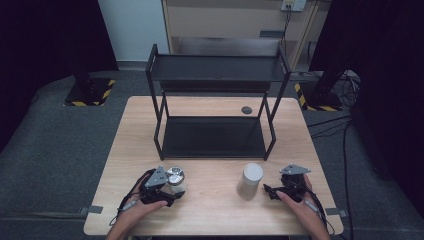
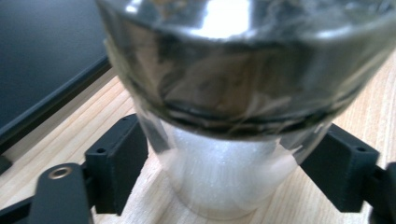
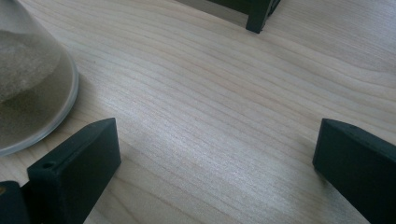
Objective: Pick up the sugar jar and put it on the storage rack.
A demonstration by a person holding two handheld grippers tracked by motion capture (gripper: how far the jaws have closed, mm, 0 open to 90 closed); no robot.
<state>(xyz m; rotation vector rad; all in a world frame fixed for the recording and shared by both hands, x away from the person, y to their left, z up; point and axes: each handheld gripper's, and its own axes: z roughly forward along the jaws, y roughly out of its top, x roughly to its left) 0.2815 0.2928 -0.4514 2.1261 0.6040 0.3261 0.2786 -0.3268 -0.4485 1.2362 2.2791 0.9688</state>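
High view: the jar (image 1: pixel 175 181) stands upright, long axis vertical, at the bench's (image 1: pixel 210 210) near left, inside the left gripper (image 1: pixel 167 192); open wood lies around it.

Left gripper view: jaws clasp its frosted body under a silver lid.

Right gripper view: the right gripper (image 3: pixel 210 154) jaws spread wide over wood.

The left gripper (image 1: pixel 172 187) sits at the near left, its hand (image 1: pixel 137 205) behind it, jaws closed against what stands between them. The right gripper (image 1: pixel 267 190) rests at the near right in its hand (image 1: pixel 300 197), jaws spread wide.
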